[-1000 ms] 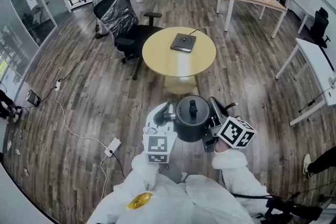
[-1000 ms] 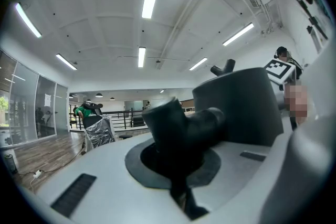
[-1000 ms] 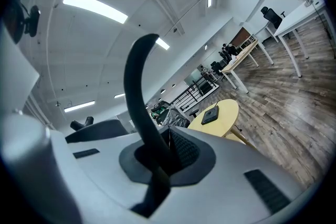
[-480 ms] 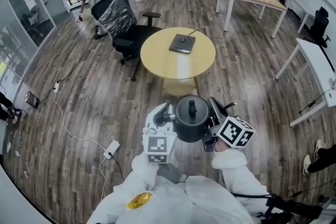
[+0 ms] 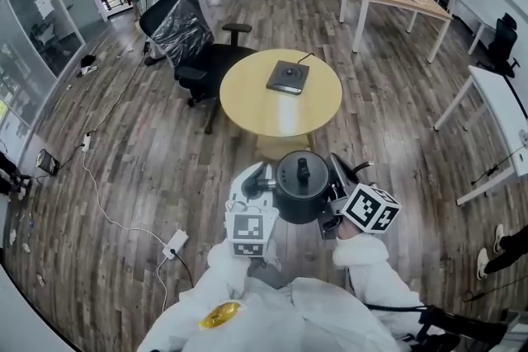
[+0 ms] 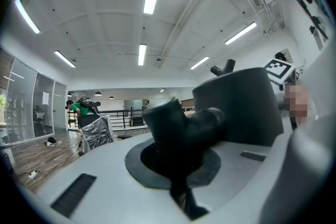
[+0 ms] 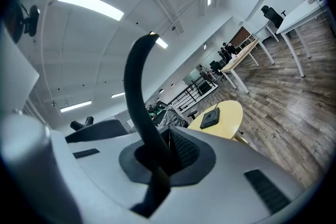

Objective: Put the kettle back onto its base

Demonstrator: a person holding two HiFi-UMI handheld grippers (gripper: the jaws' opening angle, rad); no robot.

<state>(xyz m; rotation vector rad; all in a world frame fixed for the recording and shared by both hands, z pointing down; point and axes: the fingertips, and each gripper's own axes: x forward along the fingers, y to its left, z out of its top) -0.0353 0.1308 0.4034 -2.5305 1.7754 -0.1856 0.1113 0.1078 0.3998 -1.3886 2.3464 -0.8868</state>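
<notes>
Jaws clamp the kettle: left gripper on spout, right gripper on handle. Judged mid-carry; next, centre it over the base, then lower.

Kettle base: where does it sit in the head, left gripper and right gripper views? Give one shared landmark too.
Head view: kettle base upper centre, on the round yellow table.
Left gripper view: not in it; the kettle fills the right side.
Right gripper view: right of centre, on the same table.
Shared landmark: the plastic-wrapped chair, upper left in the head view, lower left in the left gripper view, centre in the right gripper view.
</notes>
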